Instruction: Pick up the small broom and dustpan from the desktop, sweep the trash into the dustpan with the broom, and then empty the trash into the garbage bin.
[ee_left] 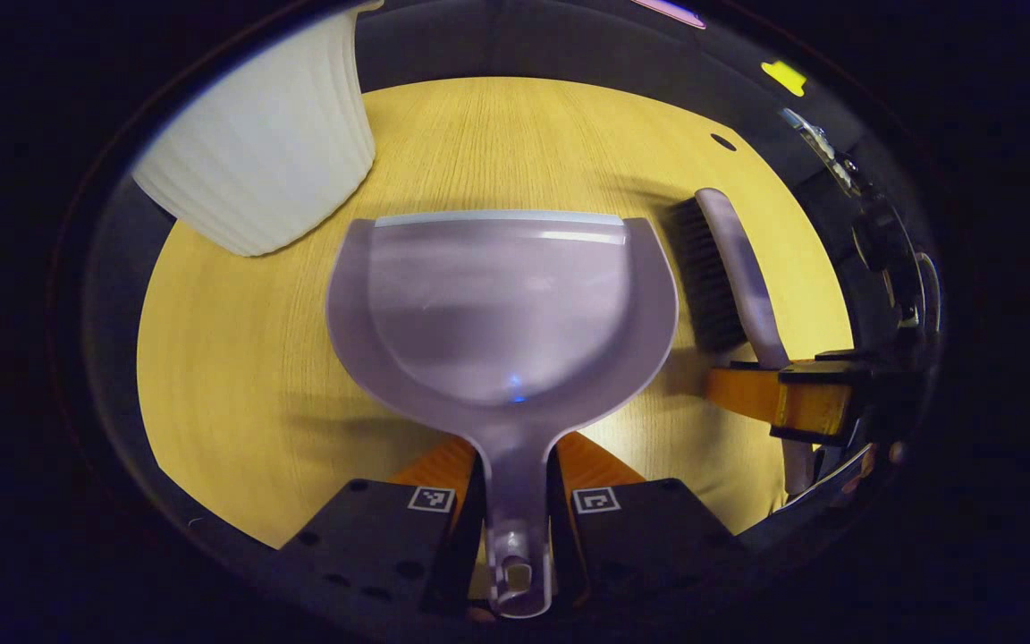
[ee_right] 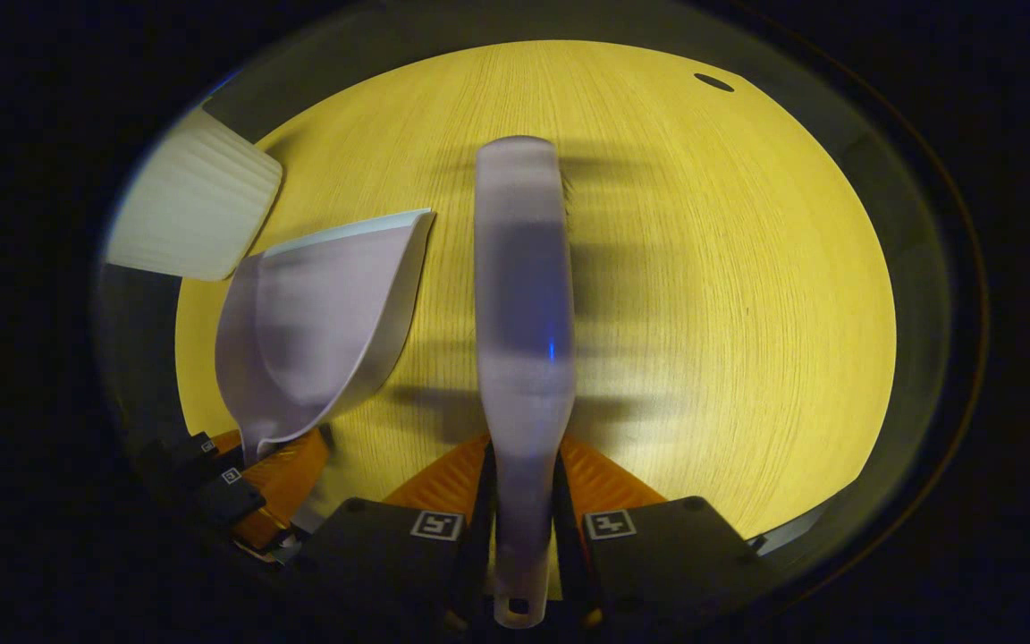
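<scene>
Dustpan (ee_left: 515, 304) handle is sitting clamped between both fingers of my left hand-held gripper (ee_left: 515, 501); the pan is reaching forward over the wooden table (ee_left: 238, 376). Broom (ee_right: 524, 295) handle is being pinched by my right hand-held gripper (ee_right: 524, 510), bristles hanging toward the table, just right of the dustpan. White ribbed garbage bin (ee_left: 256, 143) is standing beyond the pan, to its left.
</scene>
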